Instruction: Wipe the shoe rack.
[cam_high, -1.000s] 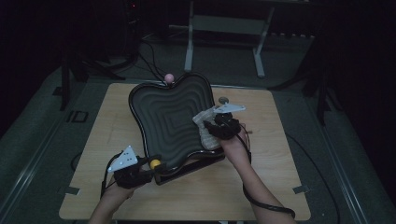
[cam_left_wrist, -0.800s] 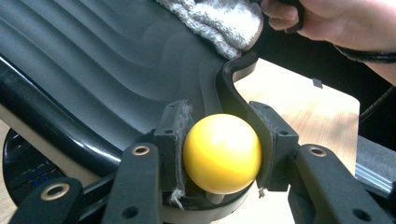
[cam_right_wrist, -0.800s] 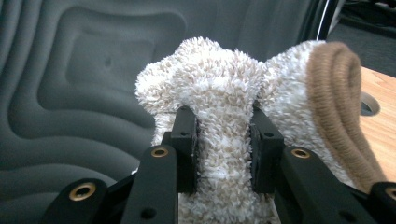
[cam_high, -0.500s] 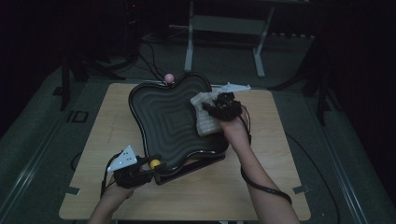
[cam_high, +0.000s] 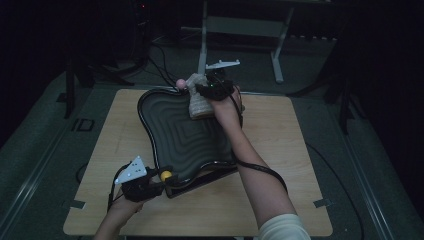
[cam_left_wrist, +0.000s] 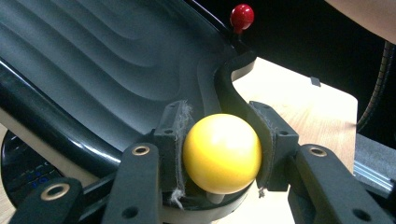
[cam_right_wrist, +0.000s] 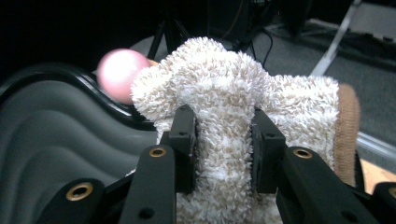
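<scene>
A black, ridged, apple-shaped tray (cam_high: 165, 135) lies on the wooden table (cam_high: 300, 165). My left gripper (cam_high: 159, 184) is at the tray's near corner, shut on a yellow ball knob (cam_left_wrist: 222, 153) (cam_high: 165, 175) fixed to the rim. My right gripper (cam_high: 202, 90) is over the tray's far edge, shut on a fluffy cream cloth (cam_right_wrist: 224, 130) (cam_high: 197, 102) that hangs against the tray. A pink ball knob (cam_right_wrist: 122, 69) (cam_high: 179, 83) stands on the far rim just beside the cloth. In the left gripper view that far knob (cam_left_wrist: 242, 17) looks red.
Metal stand legs (cam_high: 202, 40) and cables (cam_high: 160, 55) sit on the dark floor behind the table. A cable (cam_high: 260, 167) trails under the right forearm across the tray's near right rim. Bare wood lies right of the tray.
My right gripper has carried the cloth from the tray's right side up and away to its far edge near the pink knob. The left gripper has stayed on the yellow knob.
</scene>
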